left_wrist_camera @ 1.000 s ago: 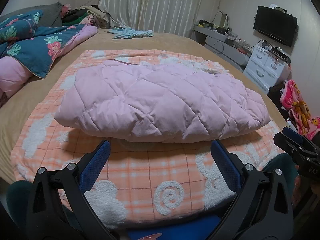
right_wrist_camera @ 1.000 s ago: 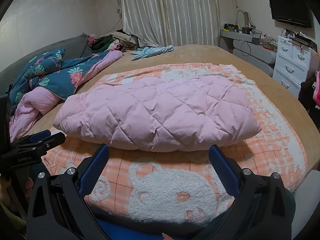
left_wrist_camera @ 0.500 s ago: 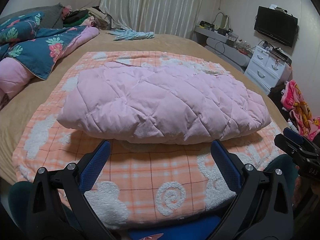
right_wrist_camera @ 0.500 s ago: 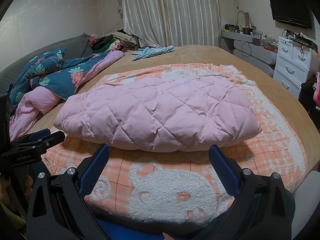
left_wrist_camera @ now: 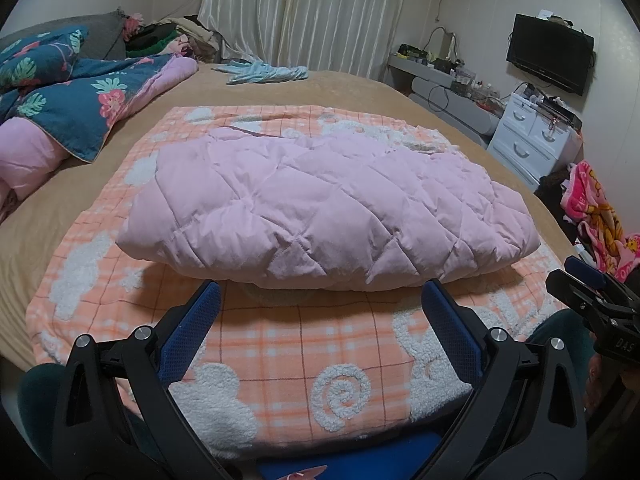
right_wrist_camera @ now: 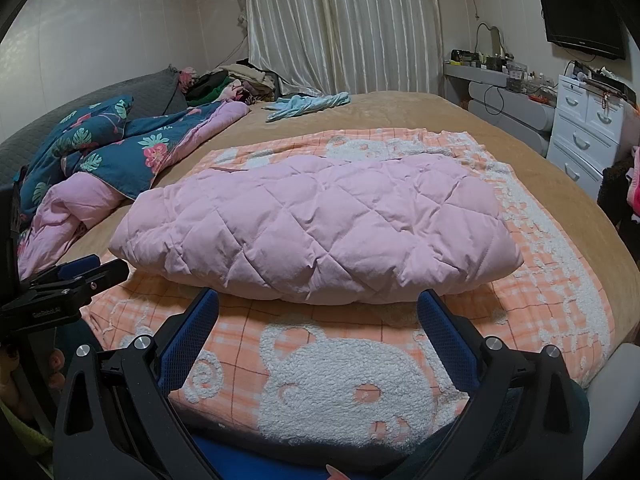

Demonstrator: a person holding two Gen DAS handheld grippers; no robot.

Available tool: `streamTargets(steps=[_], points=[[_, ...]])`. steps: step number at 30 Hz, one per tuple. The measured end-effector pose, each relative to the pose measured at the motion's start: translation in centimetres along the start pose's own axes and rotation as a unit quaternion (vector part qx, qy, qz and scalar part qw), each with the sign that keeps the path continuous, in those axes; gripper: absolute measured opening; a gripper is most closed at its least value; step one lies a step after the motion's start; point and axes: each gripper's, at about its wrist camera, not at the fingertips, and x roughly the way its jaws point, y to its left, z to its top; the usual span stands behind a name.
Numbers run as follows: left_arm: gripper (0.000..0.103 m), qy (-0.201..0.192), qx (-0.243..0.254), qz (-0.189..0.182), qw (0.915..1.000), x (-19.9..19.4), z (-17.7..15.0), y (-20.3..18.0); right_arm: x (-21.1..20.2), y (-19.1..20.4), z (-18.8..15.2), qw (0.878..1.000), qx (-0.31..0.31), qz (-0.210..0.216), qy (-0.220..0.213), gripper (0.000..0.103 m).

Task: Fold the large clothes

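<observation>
A pink quilted puffy garment point(left_wrist_camera: 320, 208) lies folded into a thick bundle on an orange checked blanket point(left_wrist_camera: 280, 356) on the bed; it also shows in the right wrist view point(right_wrist_camera: 320, 232). My left gripper point(left_wrist_camera: 320, 292) is open and empty, just short of the bundle's near edge. My right gripper point(right_wrist_camera: 318, 300) is open and empty, also just short of the near edge. The right gripper shows at the right of the left wrist view point(left_wrist_camera: 588, 292). The left gripper shows at the left of the right wrist view point(right_wrist_camera: 68, 284).
A blue floral duvet with pink lining point(left_wrist_camera: 60, 108) is heaped at the left of the bed. A light blue garment point(left_wrist_camera: 264, 72) lies at the far side. White drawers point(left_wrist_camera: 532, 140) and a wall TV point(left_wrist_camera: 550, 60) stand to the right. Curtains hang behind.
Both grippers have drifted slightly; the view shifts a little and the bundle sits a bit nearer. Both stay open. The garment has not moved.
</observation>
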Motion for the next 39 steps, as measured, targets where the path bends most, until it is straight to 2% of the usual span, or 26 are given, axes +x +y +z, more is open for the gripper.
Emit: streamTargets(steps=[30, 39], points=[[0.094, 0.000, 0.000, 0.003, 1.0000, -0.36, 0.26, 0.28, -0.24, 0.01, 0.13, 1.000, -0.005, -0.002, -0.001, 0.099], [0.094, 0.013, 0.004, 0.007, 0.9999, -0.13, 0.16, 0.47, -0.27, -0.09, 0.16, 1.000, -0.006, -0.004, -0.002, 0.099]])
